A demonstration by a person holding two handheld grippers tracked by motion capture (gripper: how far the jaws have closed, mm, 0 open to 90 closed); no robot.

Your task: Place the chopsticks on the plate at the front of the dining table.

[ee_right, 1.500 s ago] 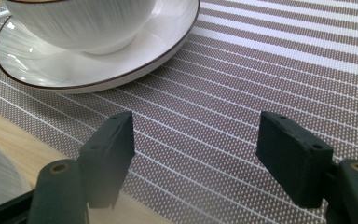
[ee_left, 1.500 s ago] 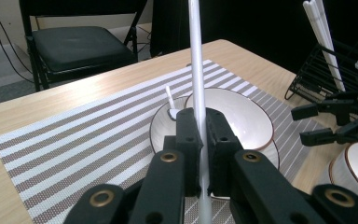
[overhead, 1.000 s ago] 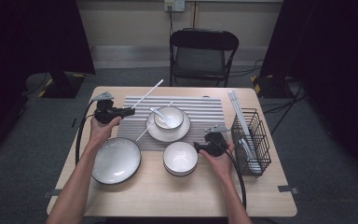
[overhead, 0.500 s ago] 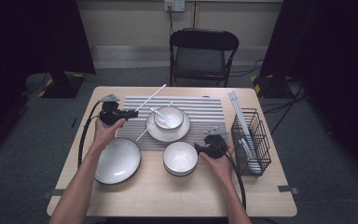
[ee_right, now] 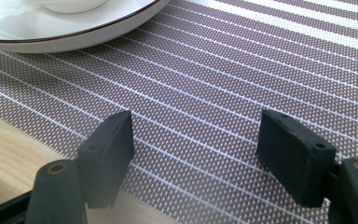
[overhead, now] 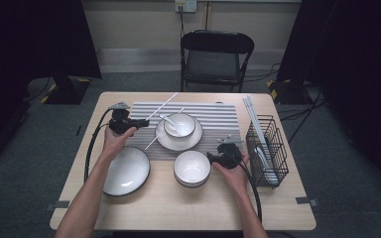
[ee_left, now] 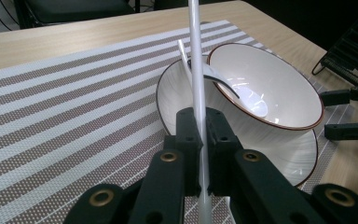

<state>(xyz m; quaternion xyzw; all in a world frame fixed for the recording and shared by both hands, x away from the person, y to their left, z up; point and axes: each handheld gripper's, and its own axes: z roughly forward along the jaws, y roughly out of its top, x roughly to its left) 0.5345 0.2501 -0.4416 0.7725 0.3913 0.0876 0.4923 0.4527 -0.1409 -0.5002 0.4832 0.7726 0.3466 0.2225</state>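
A striped placemat [overhead: 198,124] covers the far middle of the wooden table [overhead: 178,208], whose near edge lies bare, and a black wire rack [overhead: 269,148] stands off its right edge. On the placemat, a bowl with a spoon [overhead: 179,124] rests on a plate [overhead: 167,141]; a dark-rimmed plate [overhead: 126,171] and a white bowl [overhead: 192,168] sit just nearer. At its left edge the left gripper [ee_left: 199,140] is clamped on a white chopstick [ee_left: 196,70] slanting beside the plate, while the right gripper [ee_right: 196,154] hovers wide apart and empty over its near right corner.
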